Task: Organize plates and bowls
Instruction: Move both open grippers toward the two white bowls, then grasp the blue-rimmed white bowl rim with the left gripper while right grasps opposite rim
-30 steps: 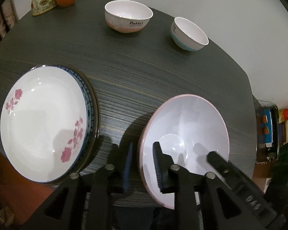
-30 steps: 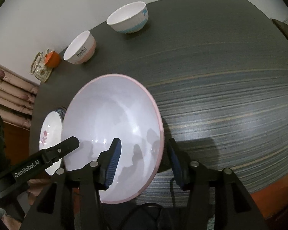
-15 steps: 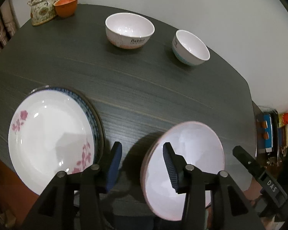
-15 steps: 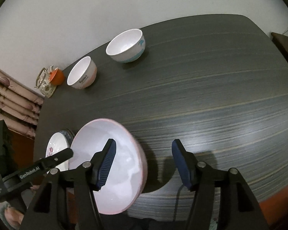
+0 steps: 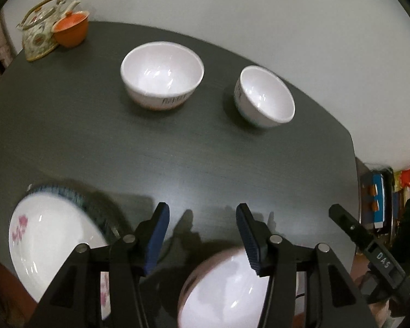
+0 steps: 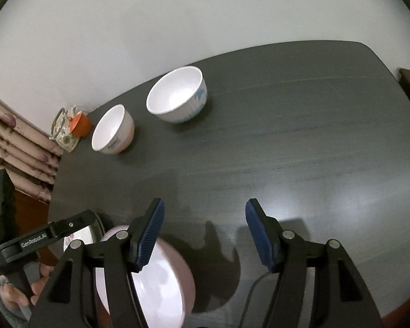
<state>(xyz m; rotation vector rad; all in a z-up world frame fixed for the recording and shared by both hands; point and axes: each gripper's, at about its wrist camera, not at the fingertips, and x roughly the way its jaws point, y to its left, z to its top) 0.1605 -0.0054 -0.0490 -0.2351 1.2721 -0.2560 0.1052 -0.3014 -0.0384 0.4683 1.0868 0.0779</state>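
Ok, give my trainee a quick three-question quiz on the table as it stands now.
1. True or false: the left gripper grips the pink bowl.
2. How many small bowls stand at the back of the table?
3. The flowered plate sits: A) alone, B) on a blue-rimmed plate, C) in a bowl.

Key: 1 false, both grippers are open and empty; 2 two; 3 B.

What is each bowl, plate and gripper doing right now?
Pink bowl: upright on the table, let go.
Orange-banded bowl: upright, empty.
Blue-patterned bowl: upright, empty.
Flower plate: stacked on a blue-rimmed plate.
Left gripper: open, jaws just opening, nothing between.
Right gripper: open, holding nothing.
Teapot: standing beside an orange cup.
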